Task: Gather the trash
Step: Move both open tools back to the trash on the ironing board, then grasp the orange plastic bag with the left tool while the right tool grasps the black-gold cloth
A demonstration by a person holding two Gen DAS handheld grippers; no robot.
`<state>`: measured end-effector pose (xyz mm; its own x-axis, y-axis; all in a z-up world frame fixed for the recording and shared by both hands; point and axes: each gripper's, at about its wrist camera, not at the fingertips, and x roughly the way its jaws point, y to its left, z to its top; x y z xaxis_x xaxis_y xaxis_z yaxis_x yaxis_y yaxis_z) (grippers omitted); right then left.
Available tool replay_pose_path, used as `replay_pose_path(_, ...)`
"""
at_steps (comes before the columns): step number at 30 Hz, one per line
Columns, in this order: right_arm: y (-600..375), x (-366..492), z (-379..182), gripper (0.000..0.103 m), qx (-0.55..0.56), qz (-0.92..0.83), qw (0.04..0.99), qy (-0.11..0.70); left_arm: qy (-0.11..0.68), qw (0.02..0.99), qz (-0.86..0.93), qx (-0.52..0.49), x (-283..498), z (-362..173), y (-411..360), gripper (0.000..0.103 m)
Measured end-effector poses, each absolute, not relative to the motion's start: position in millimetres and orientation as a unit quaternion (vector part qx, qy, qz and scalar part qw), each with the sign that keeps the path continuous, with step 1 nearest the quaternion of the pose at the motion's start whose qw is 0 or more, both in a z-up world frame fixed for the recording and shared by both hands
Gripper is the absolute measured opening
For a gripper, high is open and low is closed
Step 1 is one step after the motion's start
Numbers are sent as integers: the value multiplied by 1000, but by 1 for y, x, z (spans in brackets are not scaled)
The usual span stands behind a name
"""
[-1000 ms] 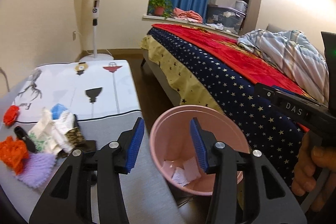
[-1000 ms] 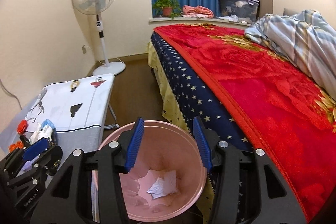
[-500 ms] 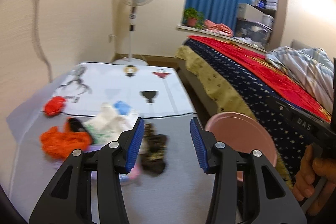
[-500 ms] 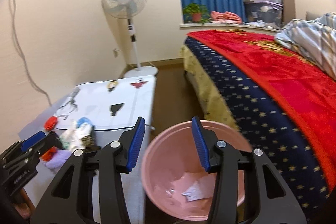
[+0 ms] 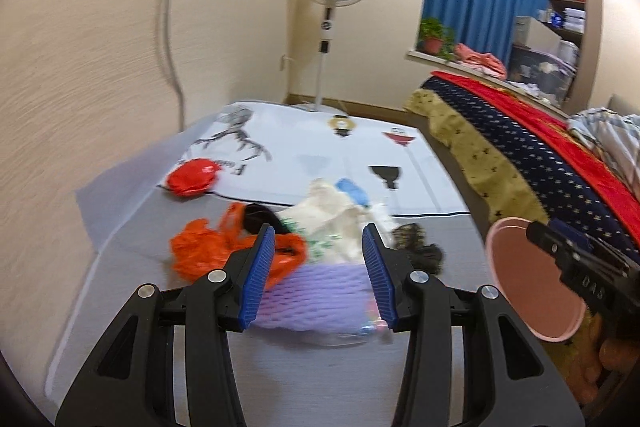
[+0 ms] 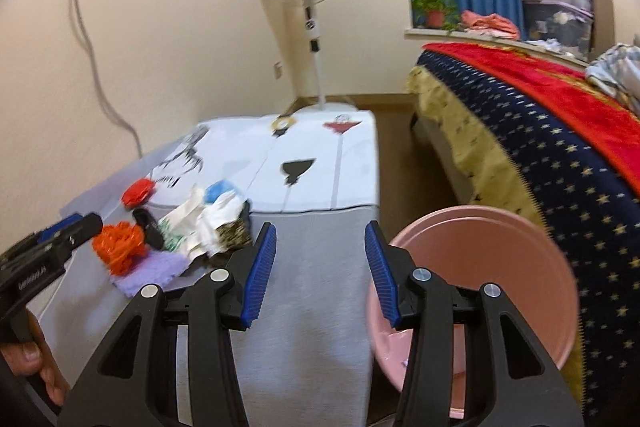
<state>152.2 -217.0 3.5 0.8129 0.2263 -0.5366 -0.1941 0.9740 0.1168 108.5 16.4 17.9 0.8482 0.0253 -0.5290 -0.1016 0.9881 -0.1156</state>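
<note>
Our big pink bin (image 6: 480,267) sits by the table (image 6: 312,287) edge, at 3 o'clock from the right tongs (image 6: 320,267), which are wide open and hold nothing. Our left tongs (image 5: 316,267) are wide open and empty too, and nearer the trash pile. The purple foam net (image 5: 316,295) lies right between their tips at 12 o'clock, its long side running left to right. The orange bag (image 5: 212,251) at 11 and white wrappers (image 5: 332,219) crowd close
</note>
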Motion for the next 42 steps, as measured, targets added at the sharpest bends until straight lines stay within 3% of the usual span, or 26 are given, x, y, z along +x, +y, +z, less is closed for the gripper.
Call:
replay_pose_path(11,-177,172,-30,50,31,142,935,323,298,940,118,-117,119,-7,73,45)
replay_pose_path(13,-175,175,-35,51,33,143,933,329,304,935,127,-134,121,-12,80,49)
replay_pose_path(19,-166,186,-52,54,35,150,922,357,325,923,142,-149,130,-25,90,55)
replay_pose_path(30,-156,194,-68,54,45,174,904,388,355,907,127,-187,146,-44,96,55)
replay_pose_path(32,-155,194,-69,51,45,179,902,391,360,906,122,-185,148,-45,95,52)
replay_pose_path(34,-153,194,-70,37,43,186,899,394,361,907,115,-182,148,-44,92,43)
replay_pose_path(37,-148,191,-66,24,31,186,902,389,357,912,111,-166,149,-39,88,35)
replay_pose_path(42,-150,185,-50,20,23,179,912,369,336,924,110,-144,145,-23,82,33)
